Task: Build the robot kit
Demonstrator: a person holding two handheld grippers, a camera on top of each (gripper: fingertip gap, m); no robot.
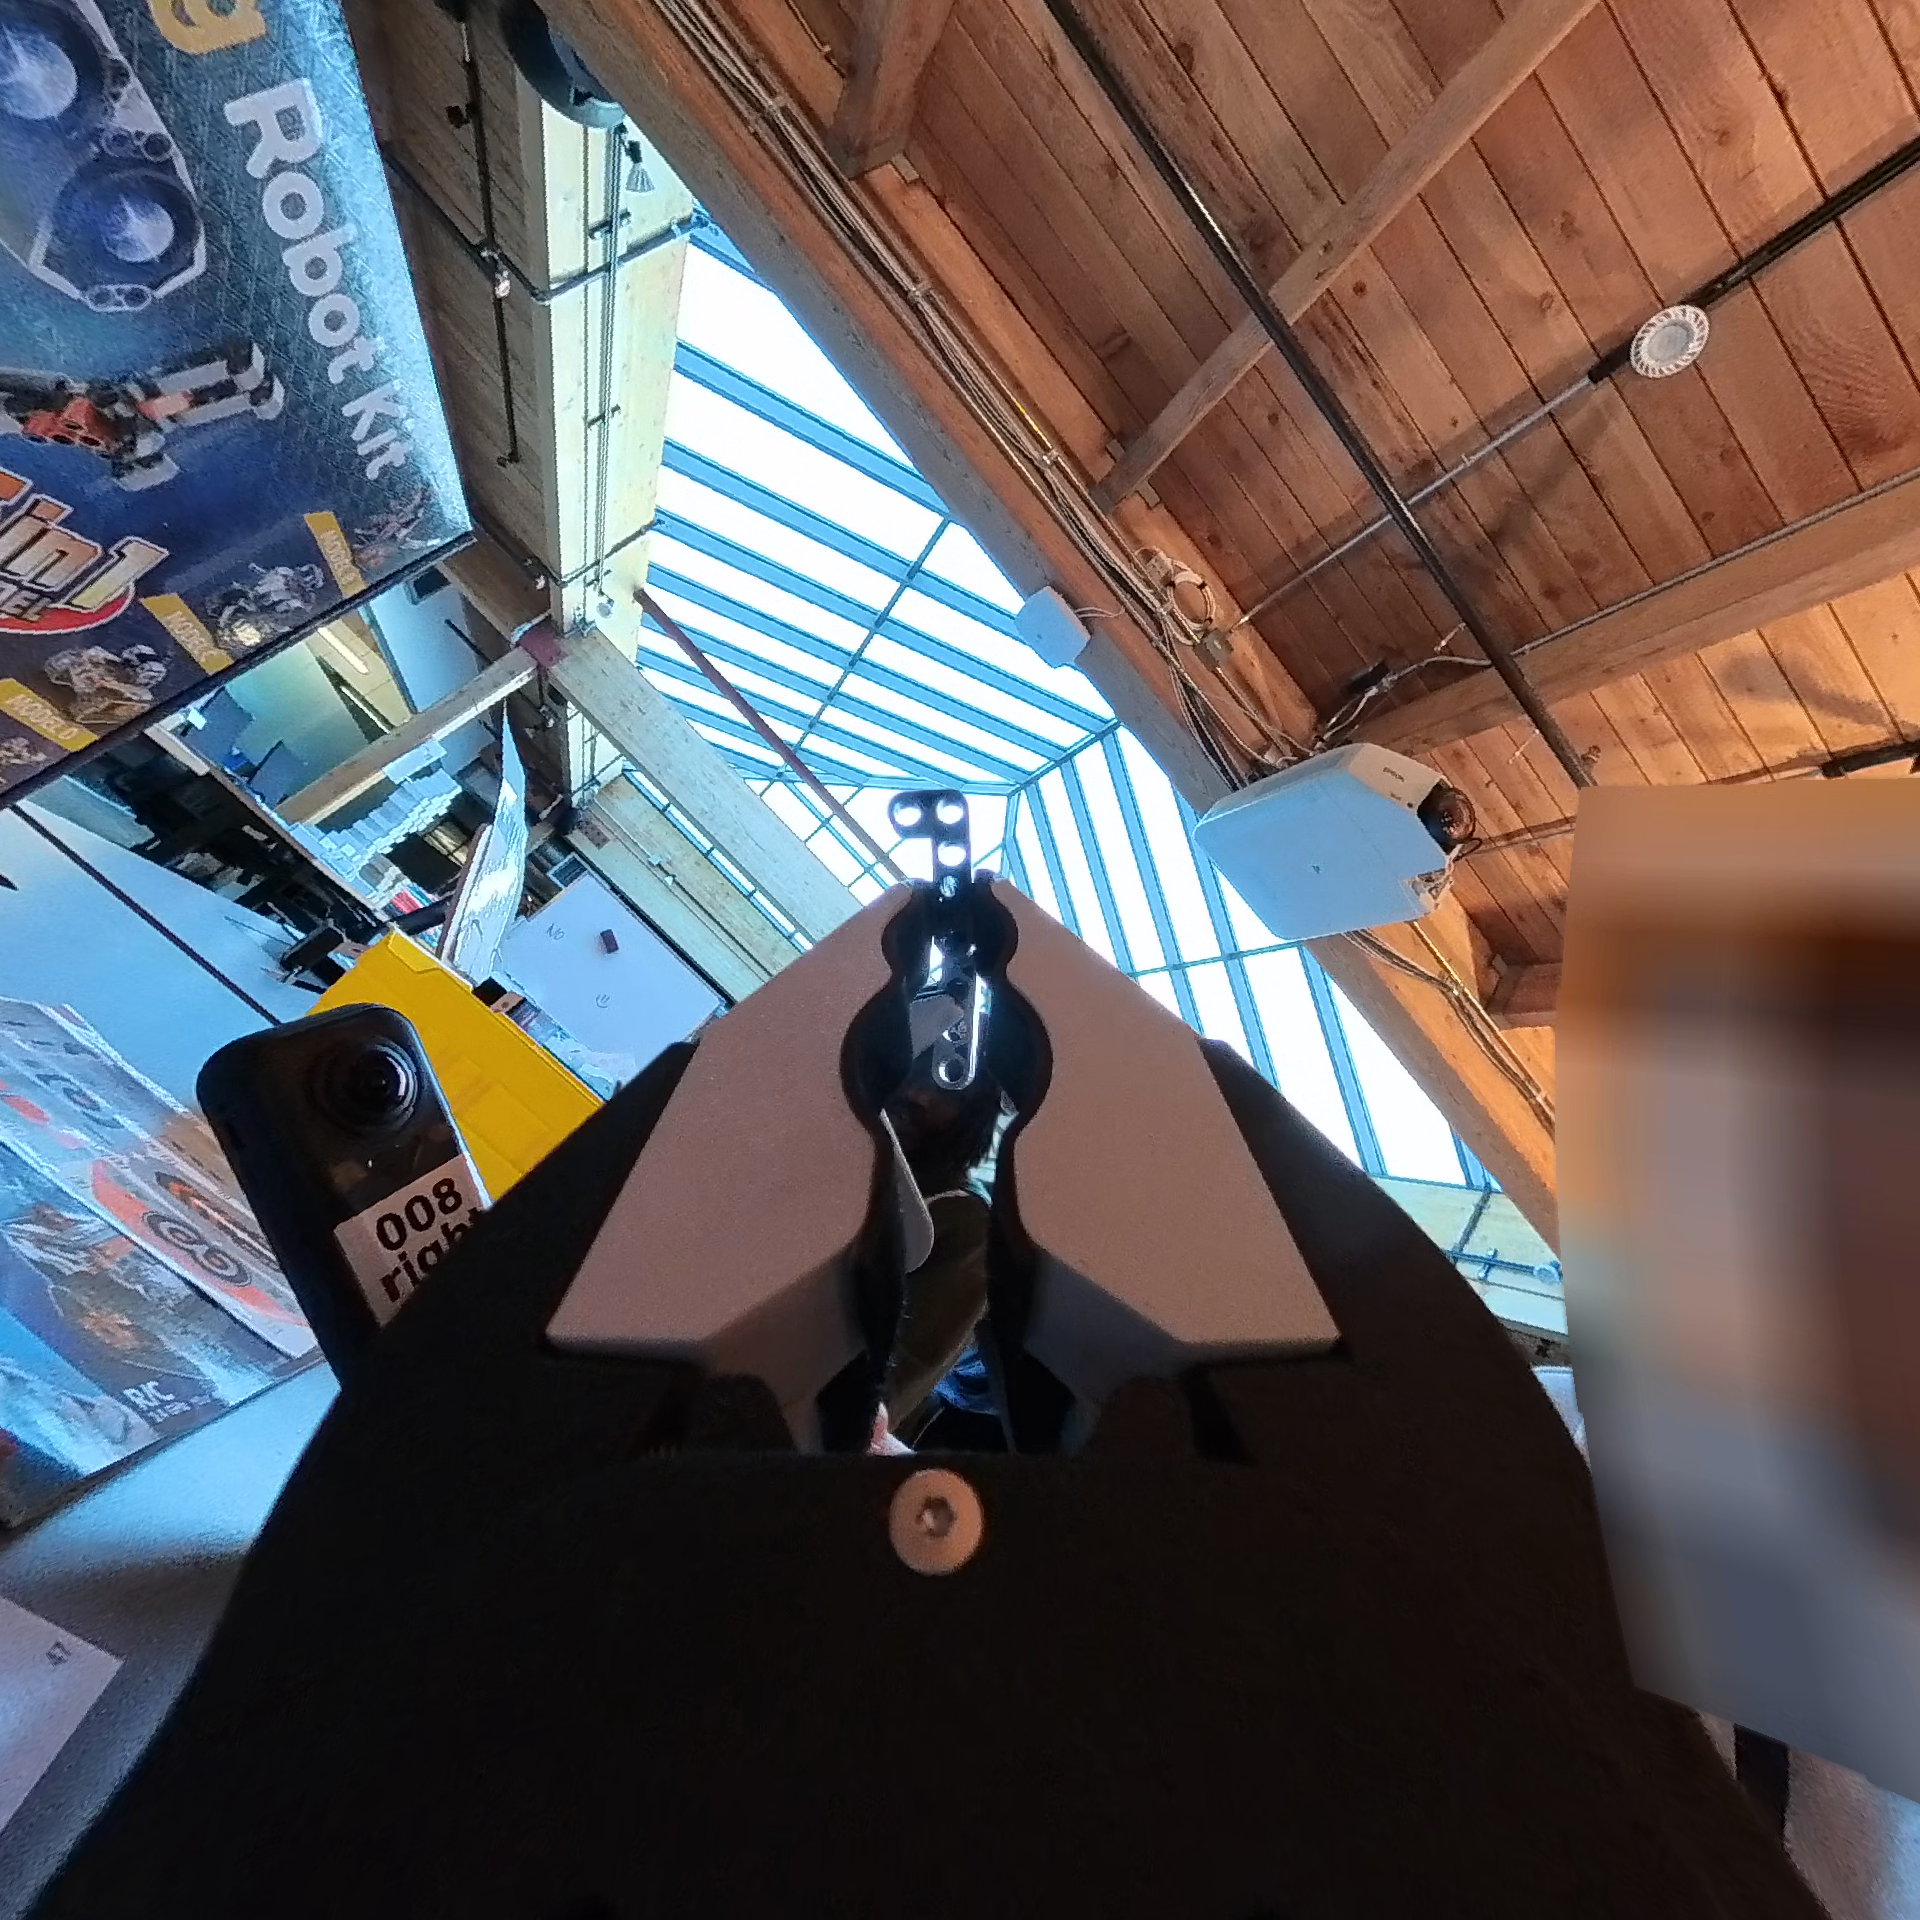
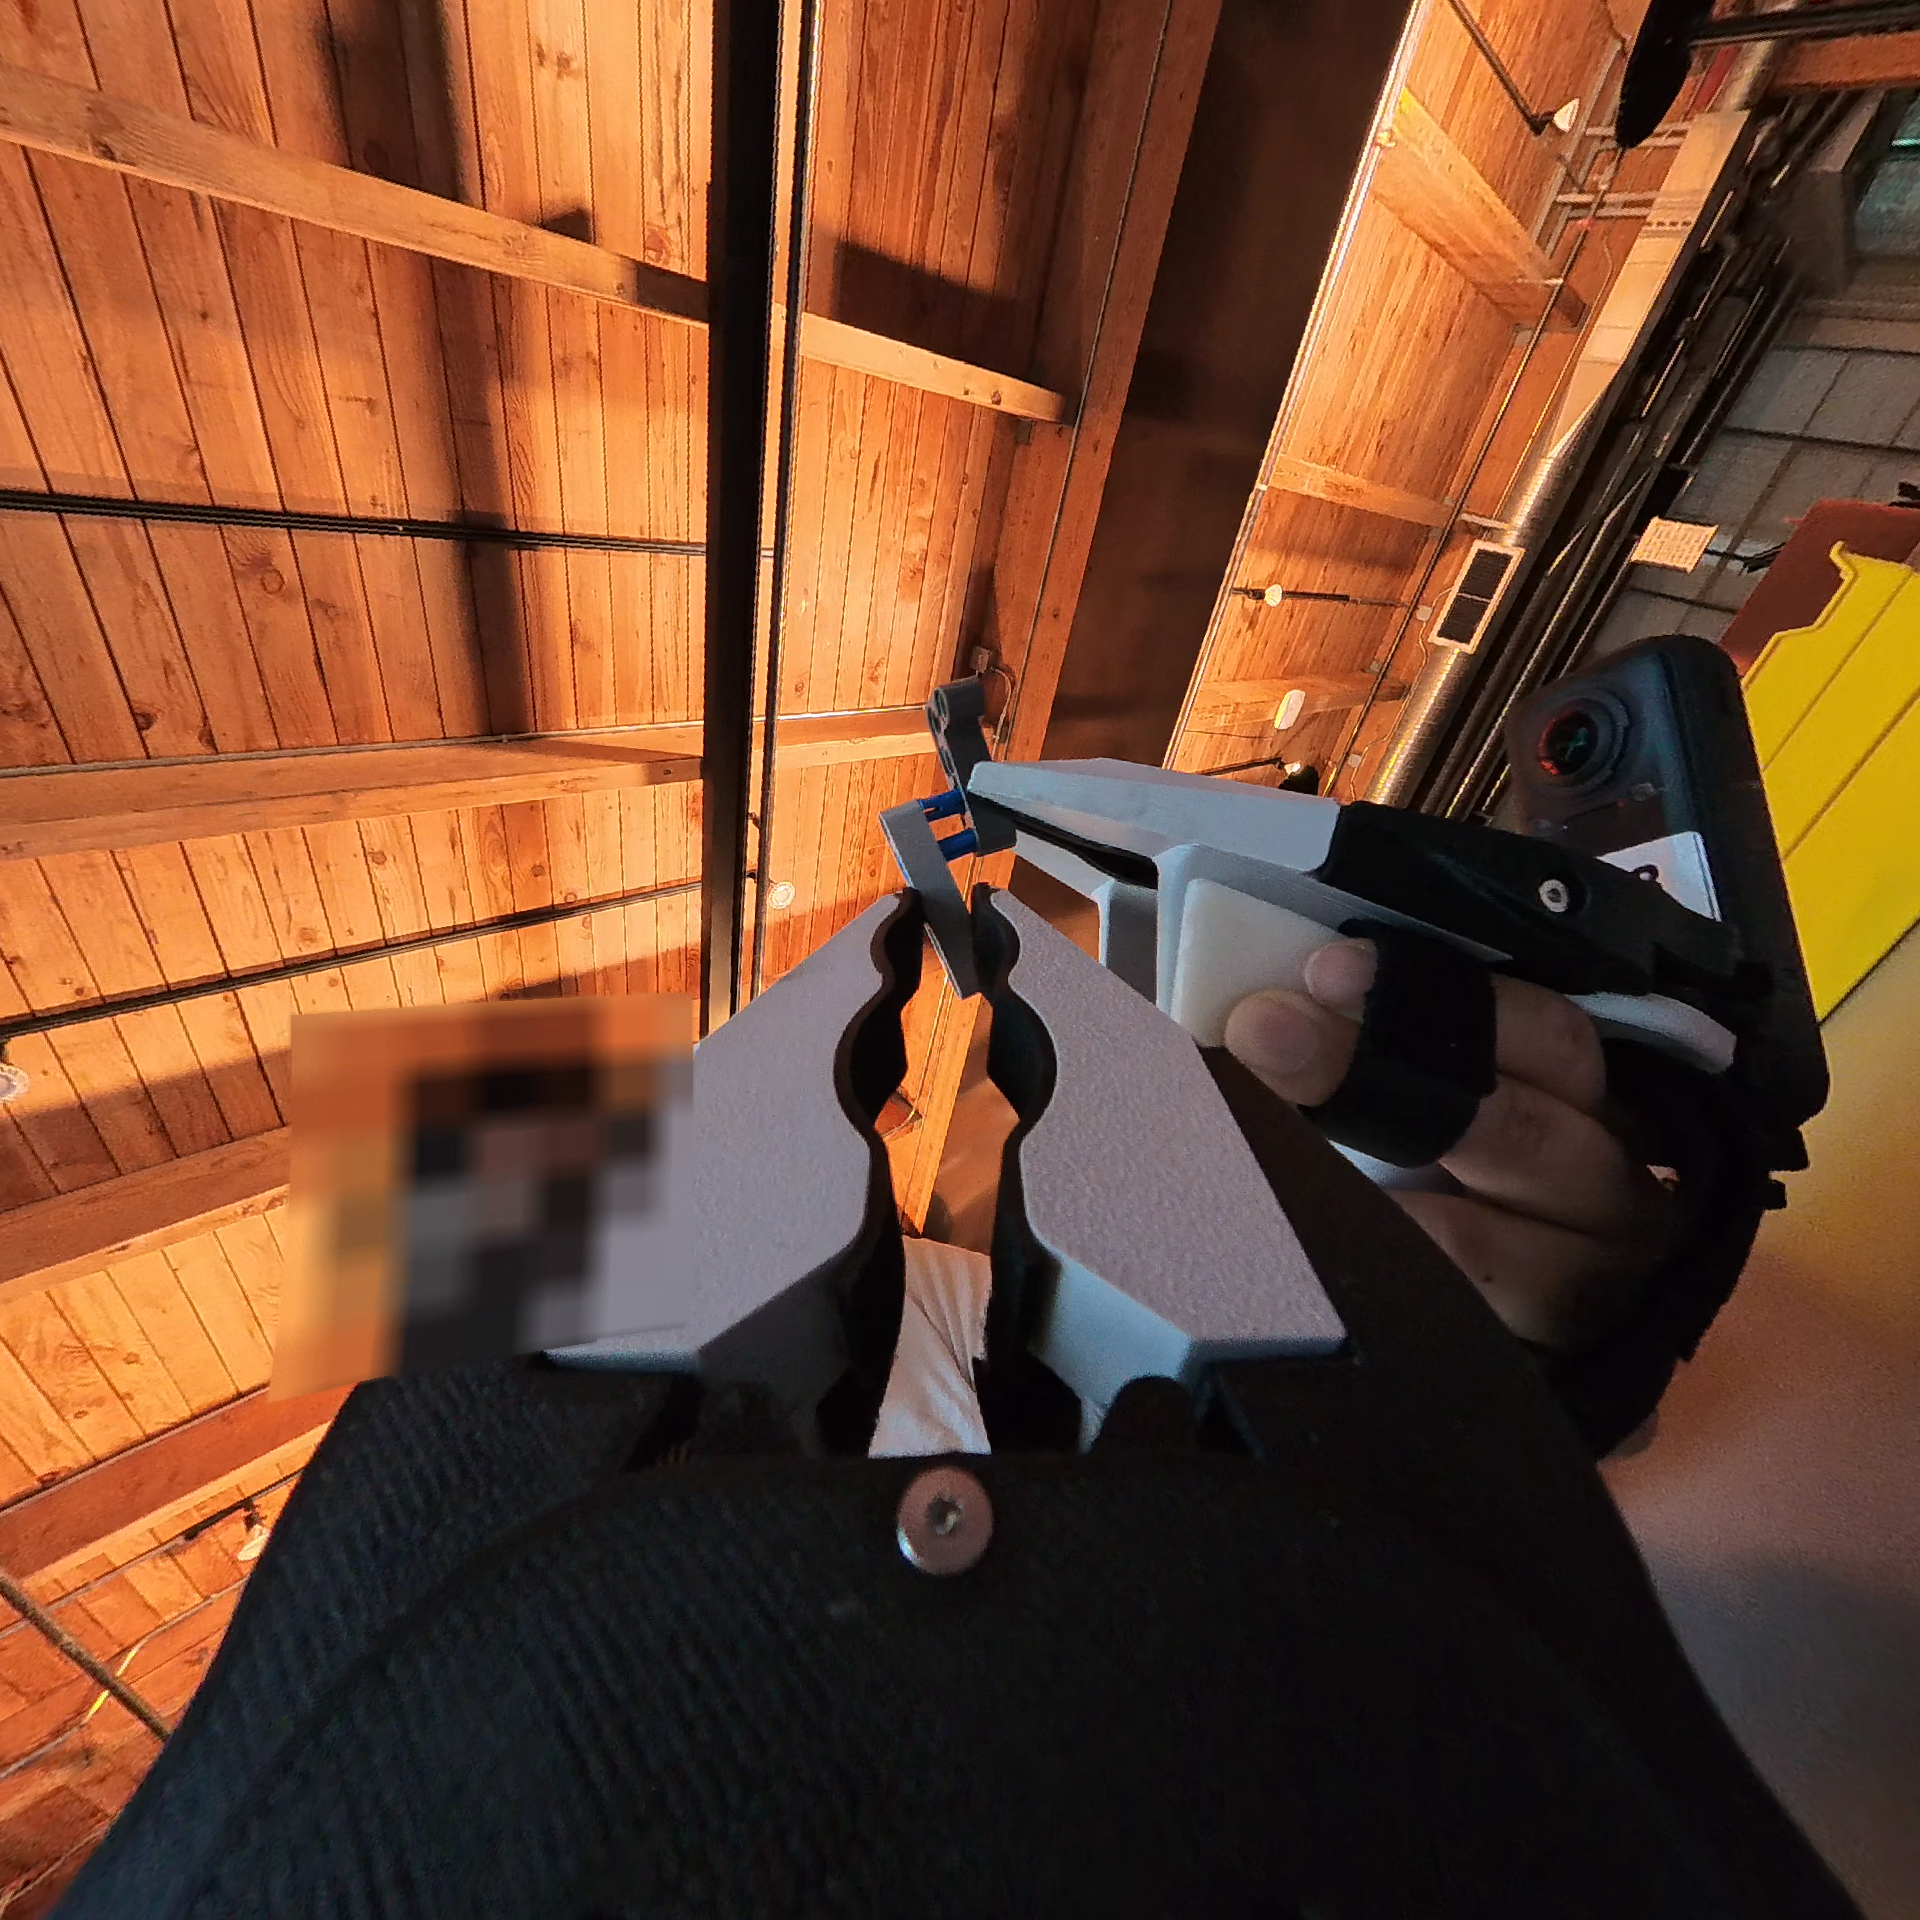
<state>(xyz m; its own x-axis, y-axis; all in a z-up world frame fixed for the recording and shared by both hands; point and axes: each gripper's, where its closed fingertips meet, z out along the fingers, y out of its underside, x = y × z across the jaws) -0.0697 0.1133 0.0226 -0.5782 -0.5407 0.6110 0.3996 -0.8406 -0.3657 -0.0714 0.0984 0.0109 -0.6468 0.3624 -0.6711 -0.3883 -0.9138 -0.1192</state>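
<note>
Both grippers point up at the wooden ceiling. My left gripper (image 1: 948, 894) is shut on a small dark T-shaped beam with holes (image 1: 938, 826) that sticks out past its tips. In the right wrist view, my right gripper (image 2: 948, 920) is shut on a grey beam (image 2: 940, 914). Two blue pins (image 2: 954, 823) stick out of that beam's upper end. The left gripper (image 2: 982, 795) comes in from the right, held by a hand (image 2: 1382, 1049), and holds its beam (image 2: 961, 727) right against the blue pins. The right gripper's camera body (image 1: 332, 1132) shows at the left.
Printed toy kit boxes (image 1: 208, 343) (image 1: 114, 1216) and a yellow box (image 1: 468, 1039) stand at the left. A white projector (image 1: 1330, 842) hangs under the ceiling beside a skylight (image 1: 883, 623). A yellow panel (image 2: 1849, 790) is at the right. The tips of both grippers are at nearly the same place.
</note>
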